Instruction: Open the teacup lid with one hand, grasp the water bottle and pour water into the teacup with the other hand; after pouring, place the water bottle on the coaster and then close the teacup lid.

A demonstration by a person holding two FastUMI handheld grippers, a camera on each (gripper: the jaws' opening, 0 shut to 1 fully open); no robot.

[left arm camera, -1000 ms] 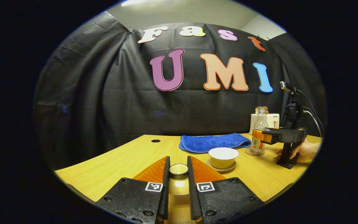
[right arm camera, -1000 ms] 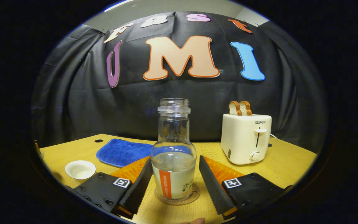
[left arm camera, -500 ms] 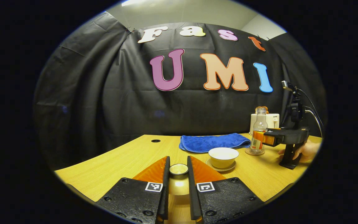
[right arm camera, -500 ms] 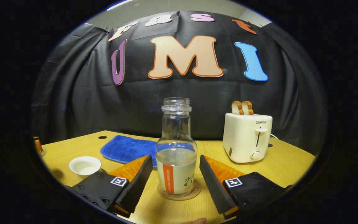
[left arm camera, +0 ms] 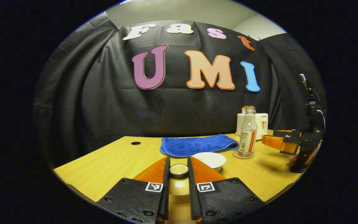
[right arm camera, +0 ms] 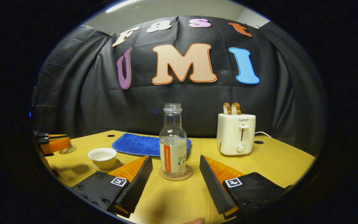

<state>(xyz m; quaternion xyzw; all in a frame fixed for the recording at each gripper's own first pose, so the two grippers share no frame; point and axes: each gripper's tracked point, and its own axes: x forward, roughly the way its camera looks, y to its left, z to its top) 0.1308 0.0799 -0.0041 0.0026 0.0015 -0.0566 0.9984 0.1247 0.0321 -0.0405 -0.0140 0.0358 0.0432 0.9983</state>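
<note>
My left gripper (left arm camera: 178, 160) is shut on the knob of the teacup lid (left arm camera: 179, 170), held just in front of the white teacup (left arm camera: 210, 159). The open teacup (right arm camera: 102, 157) stands on its saucer with water inside. The clear water bottle (right arm camera: 172, 148), partly full and uncapped, stands upright on the round coaster (right arm camera: 176, 175). My right gripper (right arm camera: 175, 157) is open, its fingers short of the bottle and apart from it. In the left gripper view the bottle (left arm camera: 248, 132) is at the right, with the right gripper (left arm camera: 283, 143) to its right, held by a hand.
A folded blue towel (right arm camera: 137, 144) lies behind the teacup. A white toaster (right arm camera: 235, 133) with two bread slices stands at the back right. The wooden table (right arm camera: 278, 161) has cable holes near its far edge. The left gripper (right arm camera: 54, 144) shows at the left edge.
My right gripper has drawn back from the bottle, which stays on the coaster. My left gripper, still holding the lid, has moved right toward the teacup.
</note>
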